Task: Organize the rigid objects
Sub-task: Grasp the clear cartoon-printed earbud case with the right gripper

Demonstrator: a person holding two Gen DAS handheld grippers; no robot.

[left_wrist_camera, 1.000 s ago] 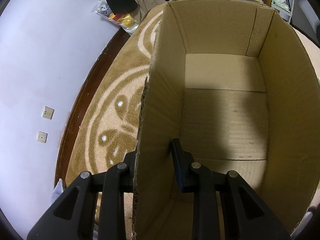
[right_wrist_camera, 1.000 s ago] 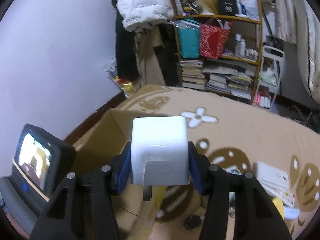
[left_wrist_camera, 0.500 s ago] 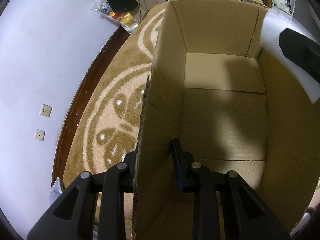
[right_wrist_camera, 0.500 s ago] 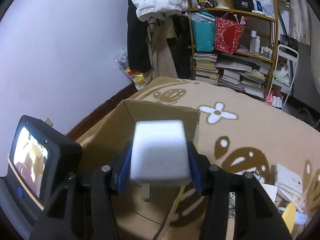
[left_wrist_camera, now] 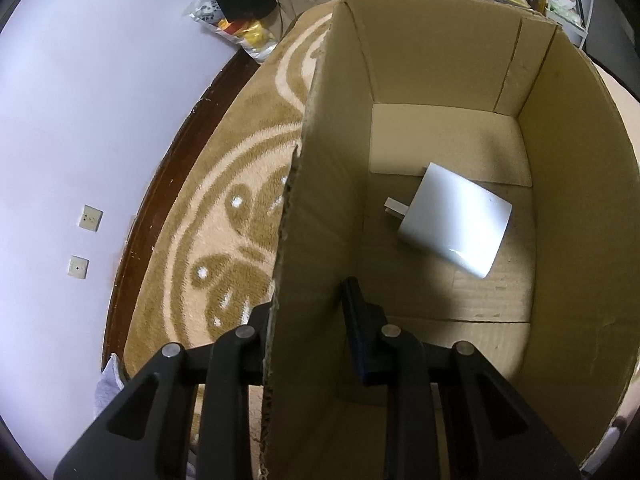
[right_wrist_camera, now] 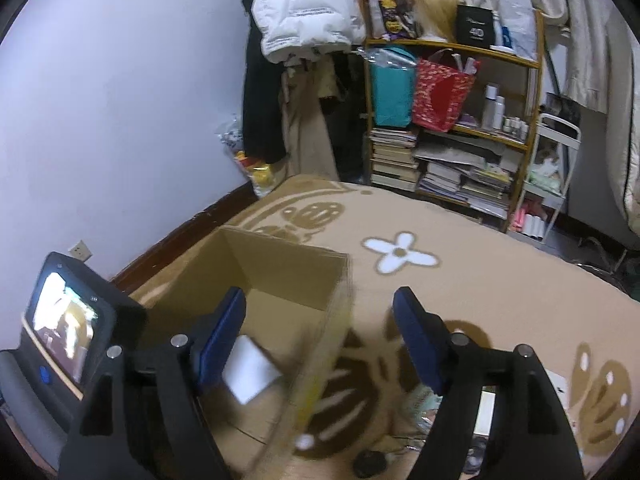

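Observation:
An open cardboard box (left_wrist_camera: 560, 128) stands on the rug. A white charger block (left_wrist_camera: 456, 224) with metal prongs lies on the box floor, alone; it also shows in the right wrist view (right_wrist_camera: 250, 374). My left gripper (left_wrist_camera: 310, 320) is shut on the box's left wall, one finger outside and one inside. My right gripper (right_wrist_camera: 320, 332) is open and empty, above the box's (right_wrist_camera: 280, 268) right wall, which passes between its fingers.
A tan patterned rug (right_wrist_camera: 460, 264) covers the floor. The lilac wall (left_wrist_camera: 80, 120) and dark baseboard run along the left. A crowded bookshelf (right_wrist_camera: 452, 128) stands at the back. Small loose items (right_wrist_camera: 480, 412) lie on the rug right of the box. The left gripper's screen (right_wrist_camera: 64, 332) shows at left.
My right gripper opened and let go of the white charger block, which now lies on the box floor. My left gripper kept its hold on the box wall.

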